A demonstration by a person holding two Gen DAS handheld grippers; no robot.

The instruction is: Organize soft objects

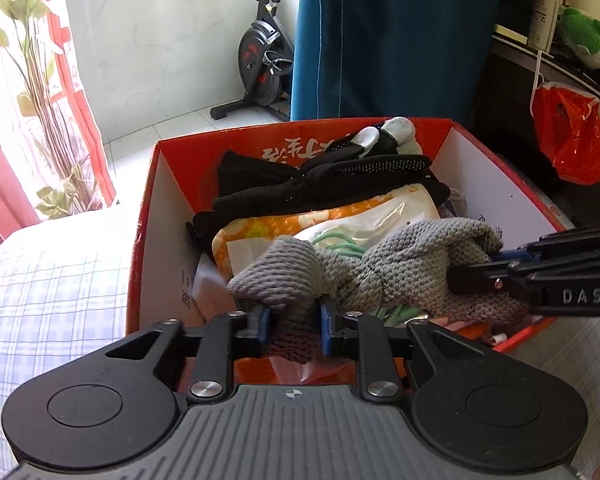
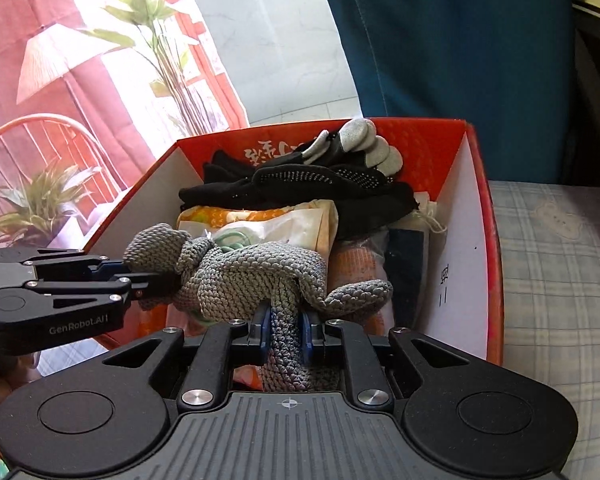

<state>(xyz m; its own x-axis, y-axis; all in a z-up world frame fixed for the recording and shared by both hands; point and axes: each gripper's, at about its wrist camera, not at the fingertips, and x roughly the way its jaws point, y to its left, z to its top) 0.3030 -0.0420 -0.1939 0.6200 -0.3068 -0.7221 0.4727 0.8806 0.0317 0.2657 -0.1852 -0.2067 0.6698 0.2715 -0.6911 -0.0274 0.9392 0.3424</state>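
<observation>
Two tongs grip one grey knitted cloth [image 1: 384, 268] above the open red box [image 1: 160, 184].

Left wrist view: the left tongs [image 1: 293, 328] clamp a fold of the cloth between blue pads [image 1: 325, 328]. The right tongs [image 1: 476, 264] enter from the right edge, closed on the cloth's other end. Inside the box lie black gloves [image 1: 328, 184] and an orange patterned packet [image 1: 260, 228]. The box sits on a checked bed [image 1: 52, 280].

Right wrist view: the right tongs [image 2: 285, 328] pinch a narrow strand of the cloth [image 2: 244, 276]. The left tongs [image 2: 156, 280] hold its left end.
</observation>
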